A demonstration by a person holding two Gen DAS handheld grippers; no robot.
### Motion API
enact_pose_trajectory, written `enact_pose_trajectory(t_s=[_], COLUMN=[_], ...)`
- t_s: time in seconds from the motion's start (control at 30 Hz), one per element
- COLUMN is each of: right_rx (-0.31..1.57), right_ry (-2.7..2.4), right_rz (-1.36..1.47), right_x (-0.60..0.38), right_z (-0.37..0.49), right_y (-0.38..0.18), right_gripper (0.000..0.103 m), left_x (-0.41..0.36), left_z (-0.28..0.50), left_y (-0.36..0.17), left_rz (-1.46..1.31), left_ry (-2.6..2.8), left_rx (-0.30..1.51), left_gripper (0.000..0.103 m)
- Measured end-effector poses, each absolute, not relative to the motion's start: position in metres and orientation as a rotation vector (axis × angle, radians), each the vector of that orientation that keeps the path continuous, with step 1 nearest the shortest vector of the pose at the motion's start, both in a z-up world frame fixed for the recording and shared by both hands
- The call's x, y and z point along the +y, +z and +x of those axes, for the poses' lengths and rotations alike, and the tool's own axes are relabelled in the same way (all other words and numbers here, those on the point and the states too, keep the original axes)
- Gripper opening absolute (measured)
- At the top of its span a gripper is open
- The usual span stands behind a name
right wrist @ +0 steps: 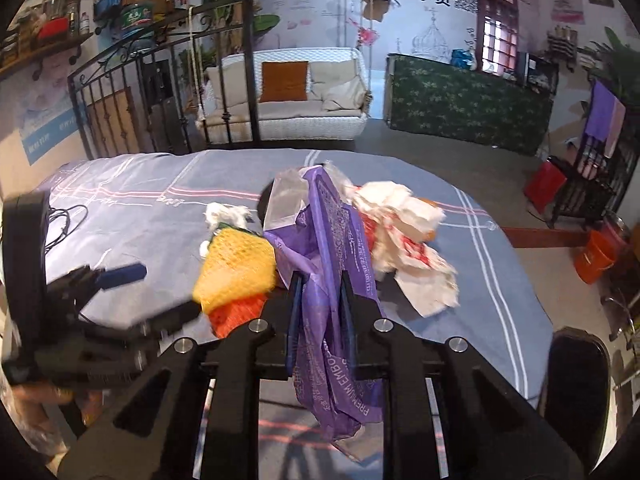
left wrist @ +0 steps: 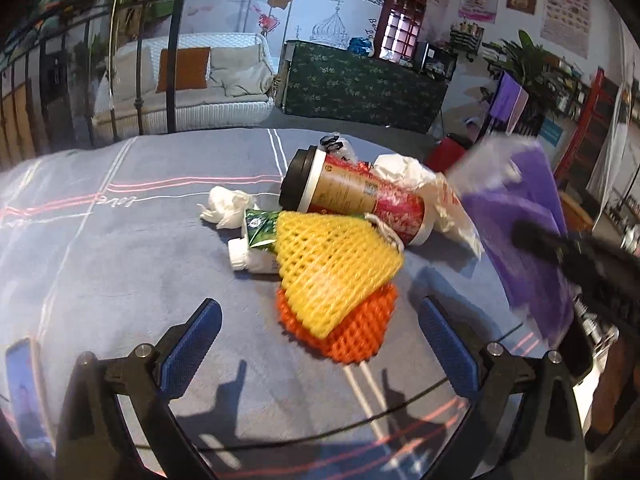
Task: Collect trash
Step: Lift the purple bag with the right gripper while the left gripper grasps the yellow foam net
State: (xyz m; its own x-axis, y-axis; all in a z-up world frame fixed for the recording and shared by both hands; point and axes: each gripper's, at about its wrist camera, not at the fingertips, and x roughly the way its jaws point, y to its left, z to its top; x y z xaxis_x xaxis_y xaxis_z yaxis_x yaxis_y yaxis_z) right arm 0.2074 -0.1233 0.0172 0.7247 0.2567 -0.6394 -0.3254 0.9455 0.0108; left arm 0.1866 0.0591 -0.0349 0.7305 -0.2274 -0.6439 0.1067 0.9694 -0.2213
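Observation:
A pile of trash lies on a blue-grey cloth-covered table [left wrist: 120, 264]: a yellow foam net [left wrist: 332, 264] over an orange foam net [left wrist: 360, 332], a paper cup with a black lid [left wrist: 352, 196] on its side, a green-labelled bottle [left wrist: 256, 244], white crumpled tissue [left wrist: 226, 206] and a white wrapper [left wrist: 424, 184]. My left gripper [left wrist: 320, 344] is open just in front of the nets. My right gripper [right wrist: 322, 292] is shut on a purple plastic bag [right wrist: 324, 248] held above the table, right of the pile; the bag also shows in the left wrist view [left wrist: 520, 232].
Two white sticks [left wrist: 368, 392] lie on the cloth near my left gripper. A phone [left wrist: 24, 392] sits at the left edge. Beyond the table are a white sofa [right wrist: 288, 96], a green-covered counter [right wrist: 468, 104], a black railing [right wrist: 132, 92] and an orange bucket [right wrist: 596, 256].

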Motion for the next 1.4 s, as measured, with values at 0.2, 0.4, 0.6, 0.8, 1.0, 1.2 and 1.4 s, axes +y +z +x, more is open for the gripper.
enact_pose_trajectory(t_s=[0.2, 0.4, 0.6, 0.8, 1.0, 1.2, 1.4], right_rx=[0.697, 0.698, 0.717, 0.737, 0.738, 0.723, 0.711], right_ry=[0.271, 0.233, 0.217, 0.200, 0.194, 0.190, 0.180], right_rz=[-0.098, -0.057, -0.039, 0.003, 0.023, 0.040, 0.056], right_x=[-0.137, -0.148, -0.154, -0.167, -0.170, -0.177, -0.186], right_z=[0.192, 0.182, 0.176, 0.175, 0.175, 0.170, 0.167], right_y=[0.010, 0.004, -0.002, -0.010, -0.013, -0.015, -0.016], right_gripper=[0.019, 0.019, 0.019, 0.019, 0.019, 0.019, 0.019], left_x=[0.061, 0.061, 0.054, 0.047, 0.046, 0.045, 0.039], left_z=[0.213, 0.230, 0.237, 0.232, 0.219, 0.200, 0.174], left_y=[-0.034, -0.042, -0.052, -0.053, -0.049, -0.033, -0.006], left_rz=[-0.211, -0.240, -0.207, -0.159, -0.150, -0.147, -0.161], left_ry=[-0.231, -0.253, -0.283, -0.282, -0.257, -0.255, -0.285], left_rx=[0.754, 0.797, 0.842, 0.816, 0.764, 0.704, 0.621], left_gripper=[0.097, 0.096, 0.072, 0.031, 0.010, 0.009, 0.009])
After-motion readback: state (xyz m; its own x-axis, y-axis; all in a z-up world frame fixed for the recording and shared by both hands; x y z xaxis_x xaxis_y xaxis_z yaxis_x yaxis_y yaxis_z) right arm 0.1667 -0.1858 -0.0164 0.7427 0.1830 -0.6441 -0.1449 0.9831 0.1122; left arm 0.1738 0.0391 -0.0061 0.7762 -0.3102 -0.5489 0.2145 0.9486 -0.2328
